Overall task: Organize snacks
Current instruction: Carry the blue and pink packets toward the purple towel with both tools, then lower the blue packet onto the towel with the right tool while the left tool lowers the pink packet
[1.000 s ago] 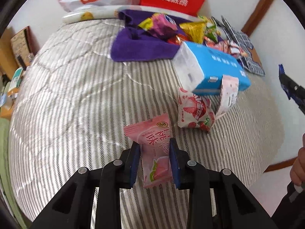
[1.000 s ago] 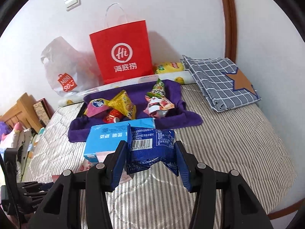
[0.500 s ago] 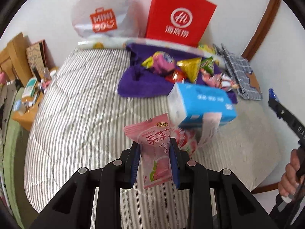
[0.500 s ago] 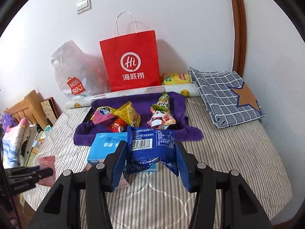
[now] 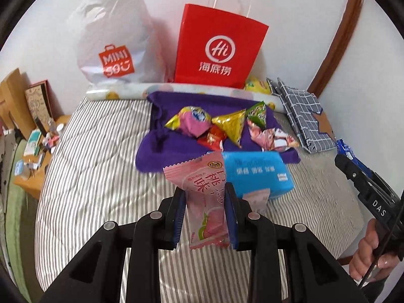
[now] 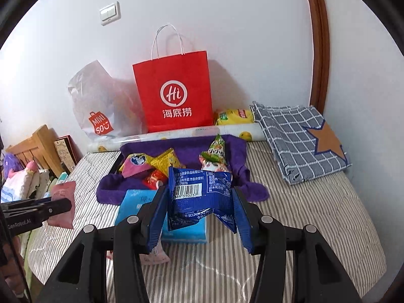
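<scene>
Carrying two snack packets above the striped bed (image 5: pixel 96 151)

Left tongs (image 5: pixel 205 217) pinch a pink packet (image 5: pixel 202 189); right tongs (image 6: pixel 200 209) pinch a crumpled blue packet (image 6: pixel 199 189). Purple towel (image 5: pixel 171 146) at twelve o'clock; slippery wrappers could slide out.

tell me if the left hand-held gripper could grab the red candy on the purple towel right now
Probably not: the left hand-held gripper is shut on a pink peach snack packet, and the blue tissue pack lies before the red candy.
</scene>
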Tool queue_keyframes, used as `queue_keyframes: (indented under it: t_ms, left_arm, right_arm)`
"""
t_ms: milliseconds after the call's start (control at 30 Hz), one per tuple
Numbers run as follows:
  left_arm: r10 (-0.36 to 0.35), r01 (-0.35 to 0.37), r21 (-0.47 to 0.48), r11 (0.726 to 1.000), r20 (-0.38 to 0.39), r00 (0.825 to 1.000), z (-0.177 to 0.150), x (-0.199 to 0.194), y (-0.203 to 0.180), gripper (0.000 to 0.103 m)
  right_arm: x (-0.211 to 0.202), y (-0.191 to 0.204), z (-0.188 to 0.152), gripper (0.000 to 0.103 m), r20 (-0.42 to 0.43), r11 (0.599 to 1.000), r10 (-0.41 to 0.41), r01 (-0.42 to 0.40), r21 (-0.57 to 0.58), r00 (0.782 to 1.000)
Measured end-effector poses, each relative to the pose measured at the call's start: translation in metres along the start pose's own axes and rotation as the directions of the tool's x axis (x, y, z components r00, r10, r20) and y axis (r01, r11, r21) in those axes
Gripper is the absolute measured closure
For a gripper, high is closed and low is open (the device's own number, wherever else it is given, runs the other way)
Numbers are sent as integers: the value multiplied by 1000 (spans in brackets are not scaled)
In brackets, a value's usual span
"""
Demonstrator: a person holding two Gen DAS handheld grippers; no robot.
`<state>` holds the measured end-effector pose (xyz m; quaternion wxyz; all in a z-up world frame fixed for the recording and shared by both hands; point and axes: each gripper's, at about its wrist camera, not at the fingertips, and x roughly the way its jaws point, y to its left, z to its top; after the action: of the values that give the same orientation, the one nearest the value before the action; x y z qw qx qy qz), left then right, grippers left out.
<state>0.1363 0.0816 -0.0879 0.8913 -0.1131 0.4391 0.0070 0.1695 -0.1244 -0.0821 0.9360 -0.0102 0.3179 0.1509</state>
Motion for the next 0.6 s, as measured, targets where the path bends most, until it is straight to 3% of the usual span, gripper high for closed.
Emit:
queue_keyframes:
  t_ms: [600]
  left_arm:
    - [-24,23,17,1000,44,999,87,43,-3,74]
  right_arm:
    - [57,-3,58,55,37,1000,-17,17,5,999]
